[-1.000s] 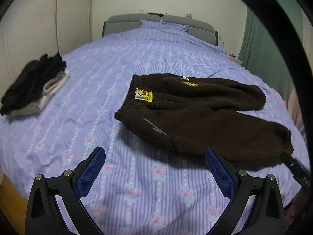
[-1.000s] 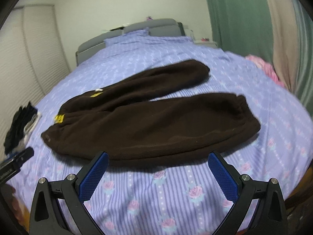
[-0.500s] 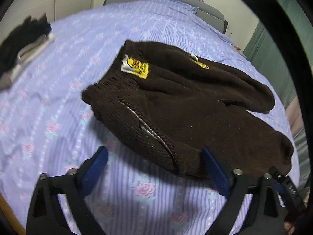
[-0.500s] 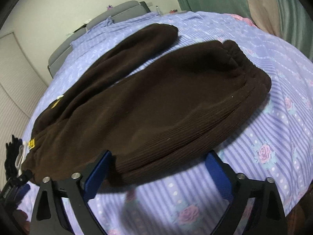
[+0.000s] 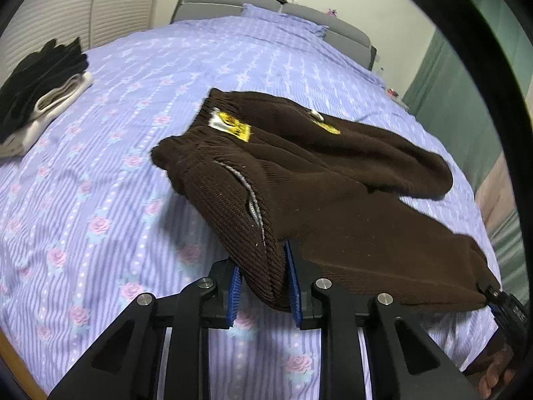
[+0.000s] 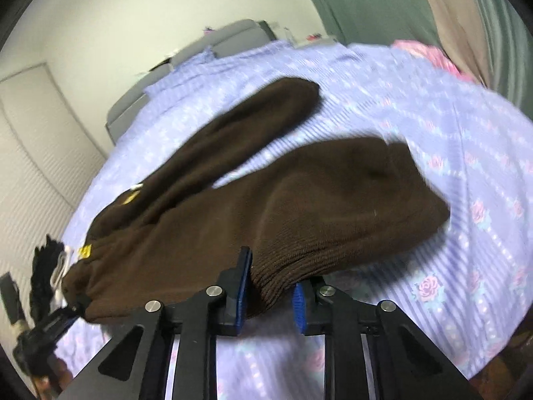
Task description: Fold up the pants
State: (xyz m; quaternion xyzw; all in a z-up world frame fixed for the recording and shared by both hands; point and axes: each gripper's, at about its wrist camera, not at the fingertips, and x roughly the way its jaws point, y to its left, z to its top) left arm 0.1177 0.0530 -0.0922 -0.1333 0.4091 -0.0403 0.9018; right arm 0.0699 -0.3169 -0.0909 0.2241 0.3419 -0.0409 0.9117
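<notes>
Dark brown corduroy pants (image 5: 333, 193) with yellow labels lie on the bed, legs spread apart toward the right. My left gripper (image 5: 263, 283) is shut on the near edge of the pants by the zip pocket, lifting it a little. My right gripper (image 6: 271, 291) is shut on the near edge of the nearer leg (image 6: 299, 213). The farther leg (image 6: 240, 133) lies flat behind. Each gripper shows at the edge of the other's view, the right one (image 5: 499, 300) and the left one (image 6: 63, 316).
The bed has a lilac sheet with pink roses (image 5: 166, 76) and a grey headboard (image 5: 233, 0). A pile of folded black and white clothes (image 5: 43, 83) sits at the left edge. Green curtains (image 6: 383, 3) hang on the right, with a pink item (image 6: 429, 55) below.
Both grippers moved in to the near edge of the pants and shut on it. The gripped edge now rises slightly off the sheet.
</notes>
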